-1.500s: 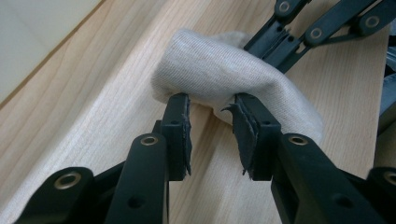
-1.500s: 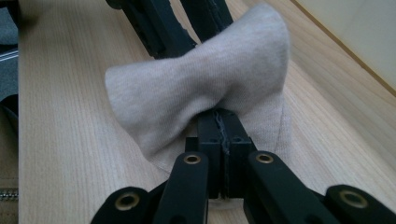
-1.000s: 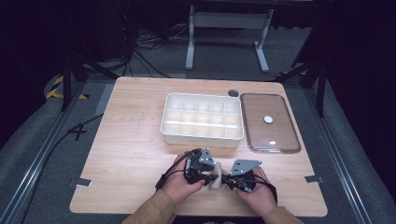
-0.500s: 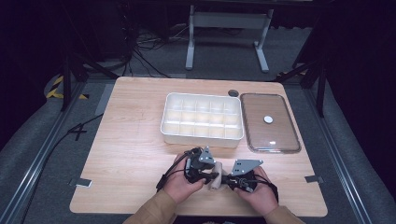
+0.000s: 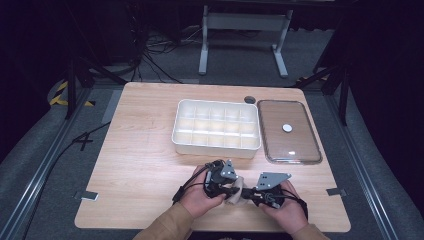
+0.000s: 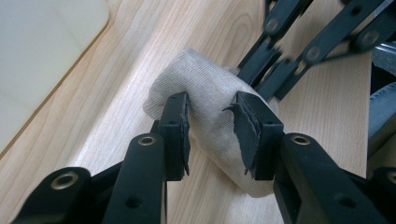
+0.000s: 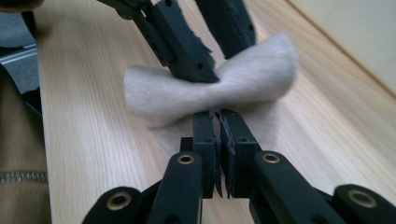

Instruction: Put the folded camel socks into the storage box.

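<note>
Two grippers met over one beige cloth [image 5: 235,189] at the near edge of the table [image 5: 140,165], in front of the tray [image 5: 217,128] and the lid [image 5: 289,131]. The left gripper [image 6: 212,128] was clamped across the bundled middle of the cloth, its pads denting the fabric. The right gripper [image 7: 218,122] pinched a thin edge of the cloth; its jaws stood almost together and had just been easing apart, fabric between them.
</note>
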Motion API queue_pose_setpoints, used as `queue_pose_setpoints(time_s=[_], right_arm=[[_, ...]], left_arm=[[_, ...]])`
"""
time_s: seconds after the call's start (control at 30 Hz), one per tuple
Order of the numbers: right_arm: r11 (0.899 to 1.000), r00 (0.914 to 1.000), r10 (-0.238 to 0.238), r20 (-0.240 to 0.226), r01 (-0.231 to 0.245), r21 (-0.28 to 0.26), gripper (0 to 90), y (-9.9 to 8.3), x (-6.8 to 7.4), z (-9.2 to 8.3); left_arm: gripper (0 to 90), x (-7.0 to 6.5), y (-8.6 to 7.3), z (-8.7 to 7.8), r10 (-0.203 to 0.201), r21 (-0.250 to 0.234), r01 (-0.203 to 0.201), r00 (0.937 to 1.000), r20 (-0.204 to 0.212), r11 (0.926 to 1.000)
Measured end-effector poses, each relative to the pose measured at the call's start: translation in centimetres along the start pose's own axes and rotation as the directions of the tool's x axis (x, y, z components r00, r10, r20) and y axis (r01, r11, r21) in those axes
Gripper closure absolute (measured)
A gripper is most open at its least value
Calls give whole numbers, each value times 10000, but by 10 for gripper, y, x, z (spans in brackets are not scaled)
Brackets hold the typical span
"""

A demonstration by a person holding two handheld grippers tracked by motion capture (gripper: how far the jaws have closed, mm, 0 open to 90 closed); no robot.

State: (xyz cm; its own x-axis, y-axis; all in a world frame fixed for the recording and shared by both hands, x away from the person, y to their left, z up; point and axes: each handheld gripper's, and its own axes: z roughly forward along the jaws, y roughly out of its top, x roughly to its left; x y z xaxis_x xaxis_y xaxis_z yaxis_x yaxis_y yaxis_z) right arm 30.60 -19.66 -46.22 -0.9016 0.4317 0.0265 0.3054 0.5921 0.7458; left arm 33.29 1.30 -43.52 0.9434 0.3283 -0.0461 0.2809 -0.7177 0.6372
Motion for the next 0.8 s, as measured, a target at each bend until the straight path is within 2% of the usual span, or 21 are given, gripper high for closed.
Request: queue_pose_setpoints(time_s=[0.1, 0.17, 0.33, 0.53, 0.7, 0.8], right_arm=[[10000, 9998, 36, 200, -38, 77, 861, -2, -2, -8], [9994, 9994, 114, 316, -125, 325, 873, -6, -2, -16], [9964, 9998, 116, 162, -129, 833, 880, -11, 0, -8], [9974, 9998, 162, 112, -169, 706, 889, -13, -3, -2], [9984, 9997, 253, 16, -253, 504, 890, -12, -4, 4], [9989, 9998, 208, -13, -208, 411, 889, -13, -4, 5]], left_arm=[[654, -1, 1, 2, 19, 63, -19, 10000, -16, 10000], [653, -1, 2, 2, 27, 54, -27, 10000, 5, 10000], [651, -1, 3, 4, 49, 44, -49, 9999, 109, 10000], [648, -3, 2, 7, 72, 11, -72, 9997, 234, 10000], [641, 2, -2, 7, 1, -15, 0, 9983, 588, 10000], [635, 3, -4, 8, -8, -36, 11, 9979, 645, 10000]])
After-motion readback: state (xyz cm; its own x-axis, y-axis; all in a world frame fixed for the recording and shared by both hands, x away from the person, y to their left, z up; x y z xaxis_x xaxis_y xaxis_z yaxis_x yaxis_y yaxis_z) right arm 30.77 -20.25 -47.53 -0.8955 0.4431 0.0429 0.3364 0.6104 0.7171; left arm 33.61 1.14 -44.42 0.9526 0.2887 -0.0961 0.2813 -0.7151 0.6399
